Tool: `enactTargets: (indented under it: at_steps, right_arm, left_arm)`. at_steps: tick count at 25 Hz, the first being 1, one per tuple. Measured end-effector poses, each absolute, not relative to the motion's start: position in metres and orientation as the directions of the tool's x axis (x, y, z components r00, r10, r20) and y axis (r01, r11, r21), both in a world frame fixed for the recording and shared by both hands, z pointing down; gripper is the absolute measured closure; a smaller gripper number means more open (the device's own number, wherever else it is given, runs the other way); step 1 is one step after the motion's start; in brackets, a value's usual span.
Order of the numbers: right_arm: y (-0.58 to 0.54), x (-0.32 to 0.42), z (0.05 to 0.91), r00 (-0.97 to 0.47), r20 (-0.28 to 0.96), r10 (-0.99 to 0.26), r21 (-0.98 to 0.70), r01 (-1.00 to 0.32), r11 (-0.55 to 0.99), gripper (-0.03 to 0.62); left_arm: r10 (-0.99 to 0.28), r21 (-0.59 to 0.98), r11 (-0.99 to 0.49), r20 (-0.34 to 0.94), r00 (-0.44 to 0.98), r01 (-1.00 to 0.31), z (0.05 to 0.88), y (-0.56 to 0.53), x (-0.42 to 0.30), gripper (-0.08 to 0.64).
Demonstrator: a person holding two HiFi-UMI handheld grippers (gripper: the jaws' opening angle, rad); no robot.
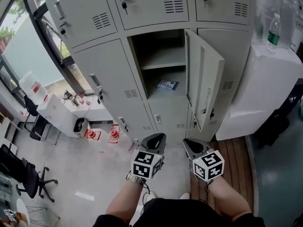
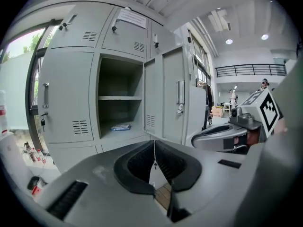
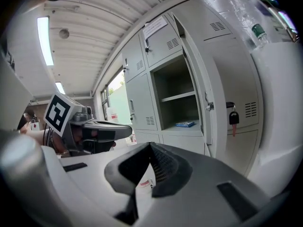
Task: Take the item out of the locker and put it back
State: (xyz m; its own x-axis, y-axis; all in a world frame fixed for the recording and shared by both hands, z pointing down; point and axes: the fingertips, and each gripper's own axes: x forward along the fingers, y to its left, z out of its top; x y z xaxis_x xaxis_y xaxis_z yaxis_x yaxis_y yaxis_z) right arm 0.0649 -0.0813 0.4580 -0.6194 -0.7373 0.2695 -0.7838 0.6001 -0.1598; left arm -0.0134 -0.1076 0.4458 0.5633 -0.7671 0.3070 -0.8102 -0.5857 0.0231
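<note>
1. The locker (image 1: 163, 46) stands with its door (image 1: 203, 86) swung open to the right
2. A blue packet (image 1: 167, 84) lies flat on the locker's bottom, below the shelf (image 1: 163, 63), away from both side walls
3. The left gripper (image 1: 156, 137) is clenched, jaws together with nothing between them, well apart from the packet
4. The right gripper (image 1: 193, 143) sits just beside it, also clenched and empty, in front of the open locker

The left gripper (image 1: 155, 138) and the right gripper (image 1: 190, 145) sit low, side by side, both pointing forward. Left's jaws are pressed together, nothing between them. Right's are closed up empty too.
</note>
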Motion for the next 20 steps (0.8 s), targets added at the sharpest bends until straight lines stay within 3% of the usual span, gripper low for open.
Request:
enactTargets:
  at_steps: [11, 20]
  right_arm:
    - [-0.080, 0.014, 0.473, -0.618, 0.290, -0.730, -0.191, -0.785, 0.589, 0.540]
    - [-0.066, -0.017, 0.479, -0.557, 0.310, -0.770, -0.186, -0.830, 0.526, 0.540]
  left_arm:
    - [-0.759, 0.136, -0.553, 0.325, 0.565, -0.822, 0.472, -0.072, -0.075, 0.541]
    - [-0.705, 0.170, -0.626, 0.294, 0.645, -0.761, 0.475, -0.067, -0.099, 0.541]
